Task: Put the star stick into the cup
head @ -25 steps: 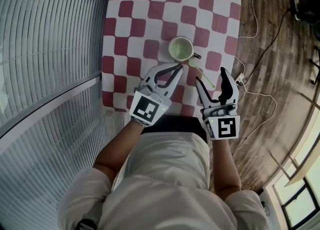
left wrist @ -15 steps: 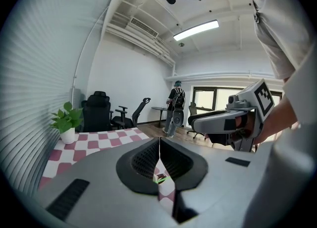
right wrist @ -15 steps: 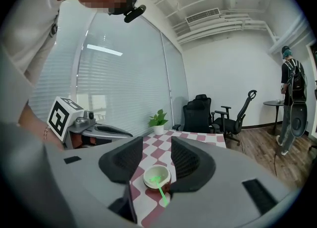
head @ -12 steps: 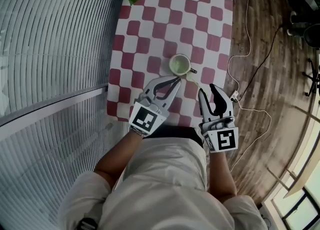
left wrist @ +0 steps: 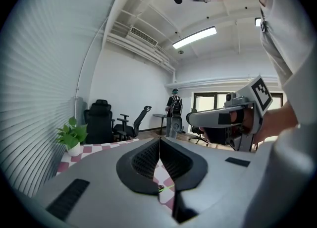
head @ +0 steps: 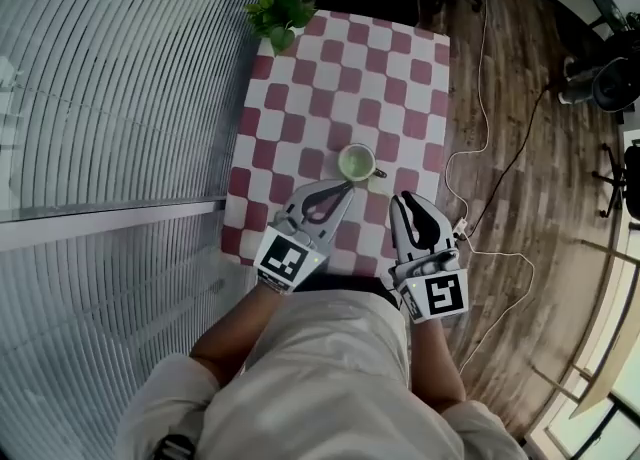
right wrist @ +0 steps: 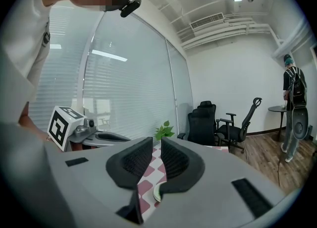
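Observation:
A pale green cup with a dark handle stands on the red-and-white checked table. My left gripper hangs just near of the cup, tips touching, shut on nothing. A small green bit shows on the cloth under its jaws; I cannot tell whether it is the star stick. My right gripper is held over the table's near right corner. Its jaws have just been closing; a narrow gap remains and nothing is between them. The cup's rim peeks out below them.
A potted plant sits at the table's far left corner. Window blinds run along the left. Cables trail over the wooden floor on the right. Black office chairs and a standing person are at the room's far end.
Both grippers have risen and drawn back from the cup, and the table looks smaller. The right jaws went from wide apart to nearly together. The thin stick by the cup no longer shows.

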